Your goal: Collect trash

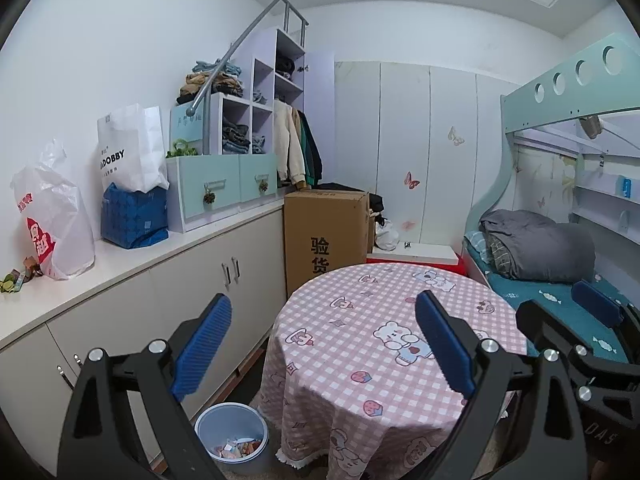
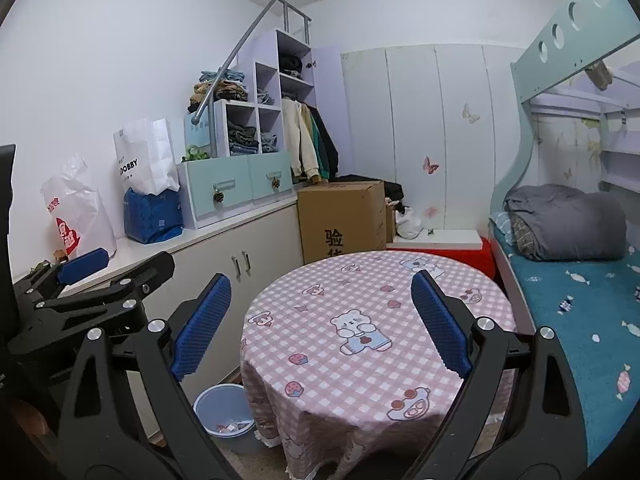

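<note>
Trash [image 1: 239, 449] sits in the blue bin [image 1: 232, 438] on the floor, just beside the round table [image 1: 384, 344], whose checked cloth looks bare from the left wrist view. Our left gripper [image 1: 323, 346] hangs above it with jaws spread wide and nothing between them.

From the right wrist view, our right gripper [image 2: 321, 326] is likewise spread and empty over the same table, the left one showing at its side. We judge collecting is nearly finished; we should scan the cloth's edges and the floor around the bin for strays before stopping.
</note>
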A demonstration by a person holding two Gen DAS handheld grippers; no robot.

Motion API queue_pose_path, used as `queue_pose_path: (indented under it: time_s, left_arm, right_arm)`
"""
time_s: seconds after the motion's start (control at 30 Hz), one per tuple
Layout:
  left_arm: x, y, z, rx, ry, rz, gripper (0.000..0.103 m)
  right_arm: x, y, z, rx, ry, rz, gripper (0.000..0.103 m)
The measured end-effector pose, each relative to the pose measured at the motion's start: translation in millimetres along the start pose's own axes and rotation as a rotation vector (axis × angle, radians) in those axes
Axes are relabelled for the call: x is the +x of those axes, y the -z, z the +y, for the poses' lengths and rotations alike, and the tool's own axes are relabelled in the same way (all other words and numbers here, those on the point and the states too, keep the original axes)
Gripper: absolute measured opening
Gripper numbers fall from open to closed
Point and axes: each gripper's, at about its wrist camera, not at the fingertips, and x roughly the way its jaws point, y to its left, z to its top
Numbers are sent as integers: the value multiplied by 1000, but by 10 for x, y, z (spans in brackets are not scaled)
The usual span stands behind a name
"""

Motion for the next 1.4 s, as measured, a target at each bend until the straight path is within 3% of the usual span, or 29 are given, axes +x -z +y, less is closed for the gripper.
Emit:
queue_pose_path:
  time_s: [0.4,1.4]
  left_arm:
    - [-177,-61,-128,26,3,-28,92]
    - [-208,-60,-175,40,11,-24,92]
  right_arm:
    - [-191,-57,-38,-1,10,-43,91]
    - [-289,-37,-66,5,13,-39,91]
